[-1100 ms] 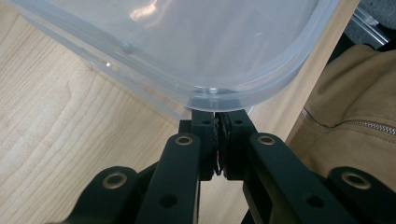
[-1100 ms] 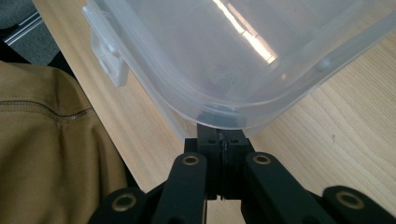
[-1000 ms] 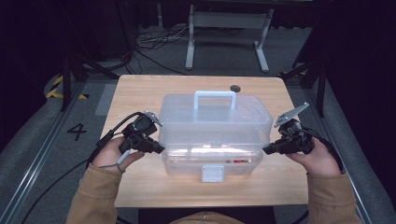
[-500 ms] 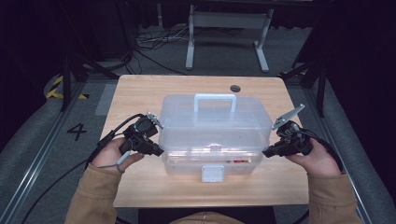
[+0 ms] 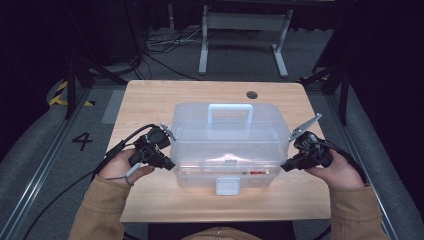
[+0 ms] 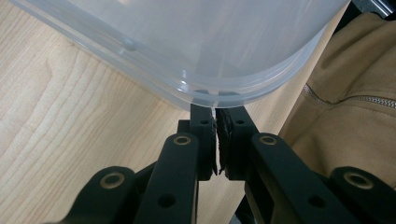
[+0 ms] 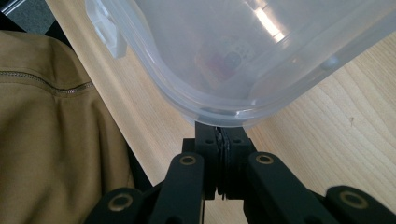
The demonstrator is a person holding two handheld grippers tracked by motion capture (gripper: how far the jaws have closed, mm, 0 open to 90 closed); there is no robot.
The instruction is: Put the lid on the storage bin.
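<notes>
Box [image 5: 227,145] in clear plastic sits mid-desk [image 5: 150,100] in the high view, white handle [image 5: 230,111] on top and white latch [image 5: 228,185] facing you. Your left gripper [image 5: 167,164] is at its left end and your right gripper [image 5: 286,166] at its right end, both low, near the seam where lid meets base. The step in hand looks like a two-sided hold on the box, most likely to lift or shift it (the latch seems closed, though I cannot be sure).

In the left gripper view, your left gripper [image 6: 215,122] has its jaws nearly together, a thin slit between the pads, the tips tucked under the rounded corner rim of the box [image 6: 205,51]. They appear to pinch the rim's lip, but the edge hides the contact.

In the right gripper view, your right gripper [image 7: 223,133] has its jaws pressed together, their tips right at the box [image 7: 243,51] rim, seemingly nipping its lip. Small reddish items show faintly through the wall.

Next, you need both ends moving together: raise evenly, keep the box level, and watch for the thin lip slipping out of either pinch.
</notes>
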